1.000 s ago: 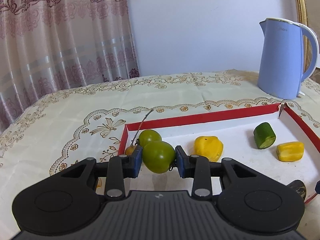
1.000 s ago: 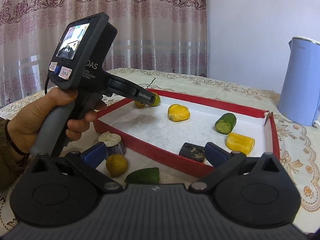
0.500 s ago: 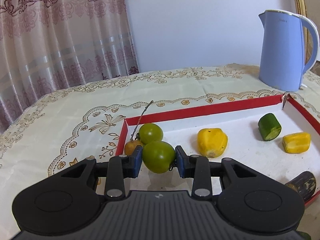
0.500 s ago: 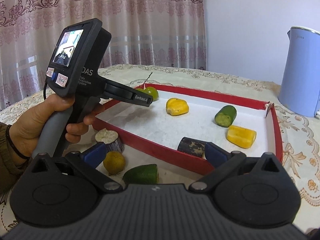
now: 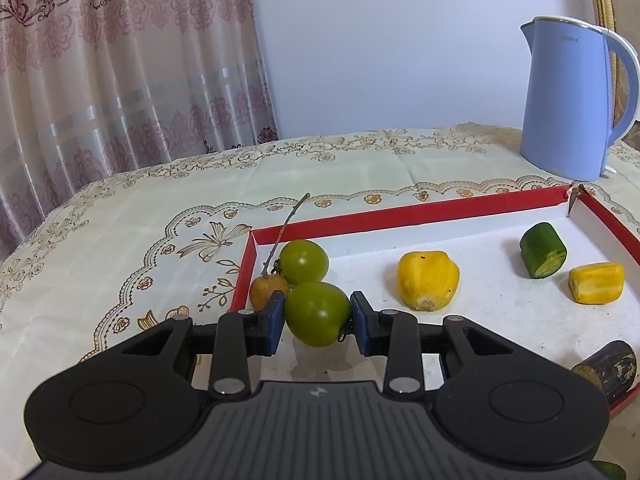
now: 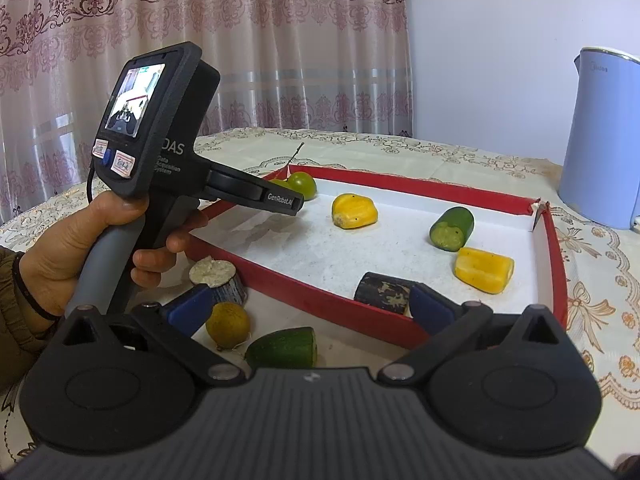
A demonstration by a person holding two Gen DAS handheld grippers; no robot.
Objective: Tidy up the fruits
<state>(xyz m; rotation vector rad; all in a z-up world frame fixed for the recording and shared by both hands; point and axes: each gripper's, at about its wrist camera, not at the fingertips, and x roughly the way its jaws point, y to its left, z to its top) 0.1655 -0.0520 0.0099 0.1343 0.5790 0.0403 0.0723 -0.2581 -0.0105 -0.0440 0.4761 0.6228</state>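
My left gripper is shut on a green tomato, low over the near-left corner of the red-rimmed tray. A second green tomato and a small brown fruit with a stem lie just behind it. The tray also holds a yellow piece, a green cucumber chunk, a yellow chunk and a dark chunk. My right gripper is open, above a round yellow fruit and a green chunk outside the tray.
A blue kettle stands beyond the tray's far right corner. A dark chunk with a pale cut face lies outside the tray by the hand holding the left gripper. An embroidered cloth covers the table; a curtain hangs behind.
The left gripper has drawn back and lowered slightly with the tomato still held. The right gripper has moved a little closer to the tray.
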